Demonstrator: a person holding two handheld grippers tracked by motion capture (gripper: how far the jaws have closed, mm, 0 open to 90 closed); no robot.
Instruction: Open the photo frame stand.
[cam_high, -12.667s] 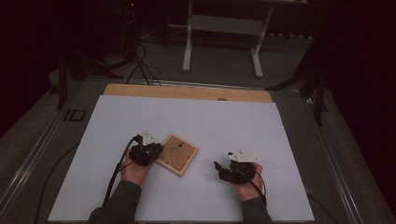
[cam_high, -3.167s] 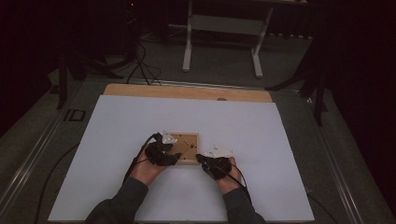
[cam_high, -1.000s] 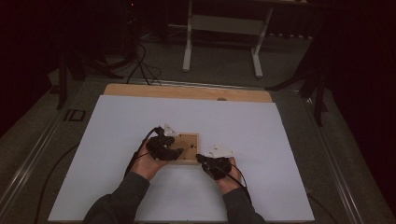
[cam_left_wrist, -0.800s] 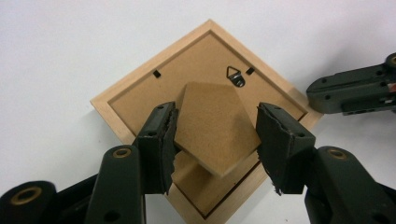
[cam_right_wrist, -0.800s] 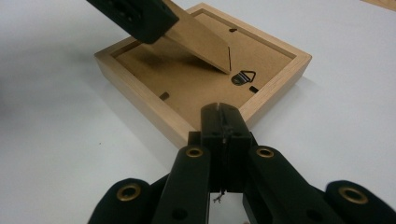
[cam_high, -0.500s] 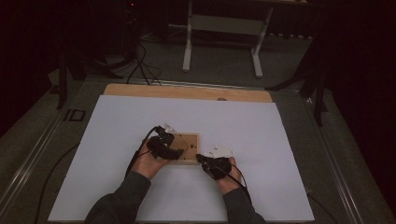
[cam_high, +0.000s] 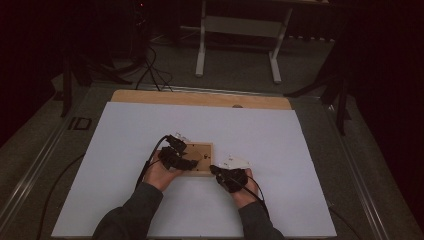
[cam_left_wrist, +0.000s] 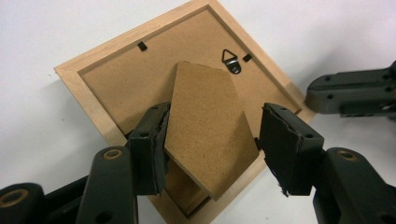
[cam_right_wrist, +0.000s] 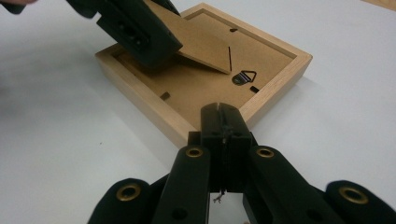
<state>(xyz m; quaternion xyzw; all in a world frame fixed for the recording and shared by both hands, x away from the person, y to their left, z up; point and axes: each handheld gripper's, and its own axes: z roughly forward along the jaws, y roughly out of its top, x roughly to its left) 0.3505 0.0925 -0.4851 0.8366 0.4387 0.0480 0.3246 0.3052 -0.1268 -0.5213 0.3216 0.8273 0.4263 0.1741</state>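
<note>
A light wooden picture frame (cam_high: 201, 148) lies face down on the white sheet, its brown backing (cam_left_wrist: 116, 79) up with a metal hanger (cam_left_wrist: 232, 60). Its cardboard stand flap (cam_left_wrist: 205, 126) is lifted off the backing. My left gripper (cam_left_wrist: 215, 122) straddles the flap; its jaws have just been closing and both pads meet the flap's side edges. My right gripper (cam_right_wrist: 223, 114) is shut with nothing in it, its tips against the frame's near wooden edge (cam_right_wrist: 149, 105). In the high view, the left gripper (cam_high: 186, 159) reaches over the frame and the right gripper (cam_high: 216, 171) touches its near right corner.
The white sheet (cam_high: 125, 150) covers most of the table, with a bare wooden strip (cam_high: 200, 99) along the far edge. Beyond the table stand a white frame's legs (cam_high: 202, 45) and floor cables (cam_high: 150, 65). A black cable (cam_high: 150, 155) trails from the left gripper.
Long ago the frame lay turned at an angle between the spread hands; now both grippers are at it. Over the last second the left gripper shifted slightly over the frame; the right stayed put.
</note>
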